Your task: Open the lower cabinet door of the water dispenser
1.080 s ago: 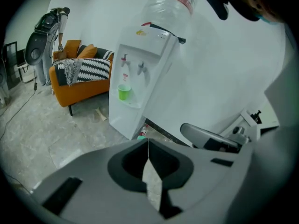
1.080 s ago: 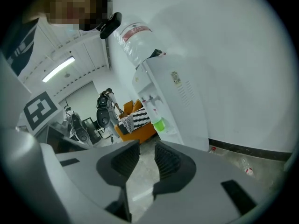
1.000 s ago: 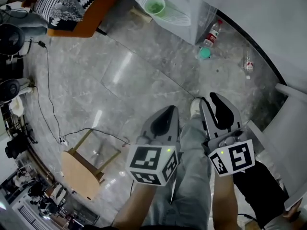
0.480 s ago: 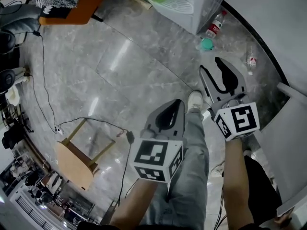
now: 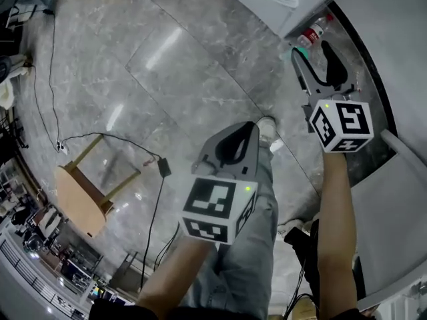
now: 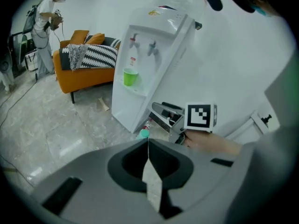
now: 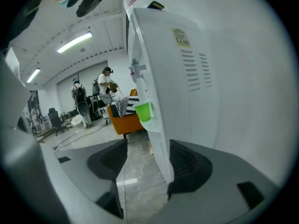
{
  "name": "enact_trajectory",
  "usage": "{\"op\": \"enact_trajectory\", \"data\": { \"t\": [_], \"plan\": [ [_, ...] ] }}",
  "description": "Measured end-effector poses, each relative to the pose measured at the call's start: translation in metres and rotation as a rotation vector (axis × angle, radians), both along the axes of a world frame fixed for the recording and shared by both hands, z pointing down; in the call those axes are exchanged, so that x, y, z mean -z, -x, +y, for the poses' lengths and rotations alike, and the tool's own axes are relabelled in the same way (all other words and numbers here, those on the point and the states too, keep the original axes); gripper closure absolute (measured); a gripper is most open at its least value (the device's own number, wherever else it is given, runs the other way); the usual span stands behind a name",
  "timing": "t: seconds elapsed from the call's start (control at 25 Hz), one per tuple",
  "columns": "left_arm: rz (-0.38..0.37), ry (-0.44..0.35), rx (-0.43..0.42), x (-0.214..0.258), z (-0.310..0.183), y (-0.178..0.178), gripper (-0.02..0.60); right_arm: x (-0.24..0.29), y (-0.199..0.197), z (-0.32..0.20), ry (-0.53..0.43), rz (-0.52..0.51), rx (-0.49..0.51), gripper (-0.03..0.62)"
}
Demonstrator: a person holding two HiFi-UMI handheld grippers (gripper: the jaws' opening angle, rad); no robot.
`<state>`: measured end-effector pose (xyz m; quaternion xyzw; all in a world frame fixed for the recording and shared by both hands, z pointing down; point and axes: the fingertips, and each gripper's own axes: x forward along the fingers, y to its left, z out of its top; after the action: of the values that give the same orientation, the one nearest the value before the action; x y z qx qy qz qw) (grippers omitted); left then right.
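1. wooden stool (image 5: 80, 193): on the grey stone floor (image 5: 173, 79), well off to the left of the left gripper (image 5: 244, 135). A black cable (image 5: 155, 199) trails across the floor between the two.
2. orange sofa (image 6: 88, 66), with a black-and-white striped throw (image 6: 99, 55): far ahead of the left gripper and to its left. A person (image 6: 46, 27) stands beyond the sofa's left end.
3. left gripper: jaws pressed together, nothing between them. Its marker cube (image 5: 217, 209) sits at the rear. It hangs over the wearer's trouser leg (image 5: 257, 245), with its tips near a white shoe (image 5: 268, 131).
4. water dispenser (image 6: 152, 55): white and upright, ahead and right of the left gripper, close in front of the right gripper (image 5: 312, 51). A green cup (image 6: 131, 77) stands on its tray under the taps.
5. lower cabinet door (image 6: 127, 108): the front panel below the tray. It lies flush with the body, closed. It is ahead and left of the right gripper's tips, and neither gripper touches it.
6. red-labelled bottle (image 5: 313, 31): lying on the floor against the dispenser's base, just beside the right gripper's tips.
7. right gripper: jaws wide and opening. The dispenser's front corner lines up in the gap, but no pad presses on it and nothing is held. Its own cube (image 5: 343, 125) is at the rear.
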<state>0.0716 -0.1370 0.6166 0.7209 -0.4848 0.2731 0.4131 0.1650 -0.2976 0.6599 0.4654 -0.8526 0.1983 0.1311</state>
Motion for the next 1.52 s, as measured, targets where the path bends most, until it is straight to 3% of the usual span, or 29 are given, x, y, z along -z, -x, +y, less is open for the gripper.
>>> {"op": "enact_trajectory", "data": {
  "t": [0.32, 0.76, 1.12, 1.28, 1.52],
  "plan": [
    [0.007, 0.02, 0.019, -0.016, 0.008, 0.002, 0.569, -0.058, 0.016, -0.016, 0.061, 0.113, 0.089, 0.321],
    [-0.025, 0.022, 0.091, -0.025, 0.003, 0.024, 0.569, -0.111, -0.005, -0.062, 0.137, 0.267, 0.103, 0.306],
    [-0.008, 0.042, 0.089, -0.032, 0.012, 0.016, 0.569, -0.123, 0.001, -0.071, 0.148, 0.312, 0.157, 0.307],
    [-0.021, 0.06, 0.106, -0.037, 0.02, 0.026, 0.569, -0.123, 0.005, -0.072, 0.154, 0.299, 0.129, 0.307],
    [-0.01, 0.073, 0.116, -0.04, 0.03, 0.027, 0.569, -0.124, -0.004, -0.081, 0.146, 0.374, 0.099, 0.388]
  ]
}}
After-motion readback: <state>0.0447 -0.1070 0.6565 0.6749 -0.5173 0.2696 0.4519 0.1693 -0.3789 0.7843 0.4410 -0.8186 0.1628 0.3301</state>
